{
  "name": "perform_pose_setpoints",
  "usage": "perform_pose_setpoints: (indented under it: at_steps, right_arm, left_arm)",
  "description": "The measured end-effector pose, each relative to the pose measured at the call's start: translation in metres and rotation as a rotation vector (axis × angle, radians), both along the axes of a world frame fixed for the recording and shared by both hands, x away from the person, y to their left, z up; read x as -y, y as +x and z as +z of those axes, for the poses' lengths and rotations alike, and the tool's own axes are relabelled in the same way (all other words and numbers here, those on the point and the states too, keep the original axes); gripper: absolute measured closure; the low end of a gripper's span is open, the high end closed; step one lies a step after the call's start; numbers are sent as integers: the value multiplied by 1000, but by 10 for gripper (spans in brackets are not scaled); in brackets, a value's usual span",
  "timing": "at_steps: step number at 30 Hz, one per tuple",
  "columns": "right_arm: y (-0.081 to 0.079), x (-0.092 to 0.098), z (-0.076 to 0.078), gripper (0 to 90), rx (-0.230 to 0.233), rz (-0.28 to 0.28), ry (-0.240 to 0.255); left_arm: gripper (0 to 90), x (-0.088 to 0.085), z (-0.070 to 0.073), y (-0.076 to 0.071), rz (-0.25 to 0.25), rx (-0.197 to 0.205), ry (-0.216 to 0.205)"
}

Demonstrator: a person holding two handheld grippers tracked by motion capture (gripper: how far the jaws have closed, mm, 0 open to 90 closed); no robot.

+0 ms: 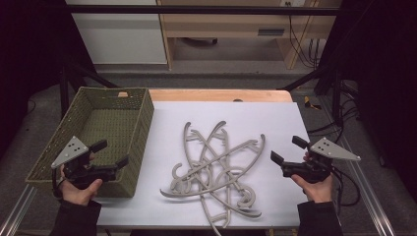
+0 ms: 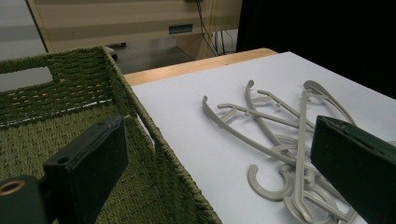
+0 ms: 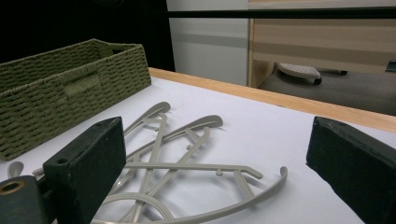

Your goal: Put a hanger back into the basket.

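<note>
— Several grey plastic clothes hangers point(image 1: 216, 169) lie tangled on the white table sheet point(image 1: 275, 118); I can't count them exactly.
— And one green woven basket point(image 1: 142, 118)?
— One, at the sheet's left edge, nothing visible inside.
— Grippers?
— Left gripper point(image 1: 111, 154) over the basket's near corner, right gripper point(image 1: 287, 149) beside the pile, both spread wide, holding nothing.
</note>
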State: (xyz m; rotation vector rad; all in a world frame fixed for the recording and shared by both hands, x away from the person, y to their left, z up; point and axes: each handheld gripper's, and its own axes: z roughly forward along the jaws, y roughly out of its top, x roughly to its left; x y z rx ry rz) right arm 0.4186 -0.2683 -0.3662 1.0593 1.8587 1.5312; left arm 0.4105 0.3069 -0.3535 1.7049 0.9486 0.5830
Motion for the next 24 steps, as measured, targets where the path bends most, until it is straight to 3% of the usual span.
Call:
perform_pose_setpoints:
  at_steps: [6,14,24]
  right_arm:
    - [-1,2,1,54,4,1,-8]
    - [-2,-1,4,54,2,7,-23]
    - [-2,-6,5,51,-5,13,-37]
  left_arm:
    - [43,4,2,-1,-11,-13,4]
    - [44,18,4,-2,-57,-34,48]
    - [51,49,4,-5,-151,-57,95]
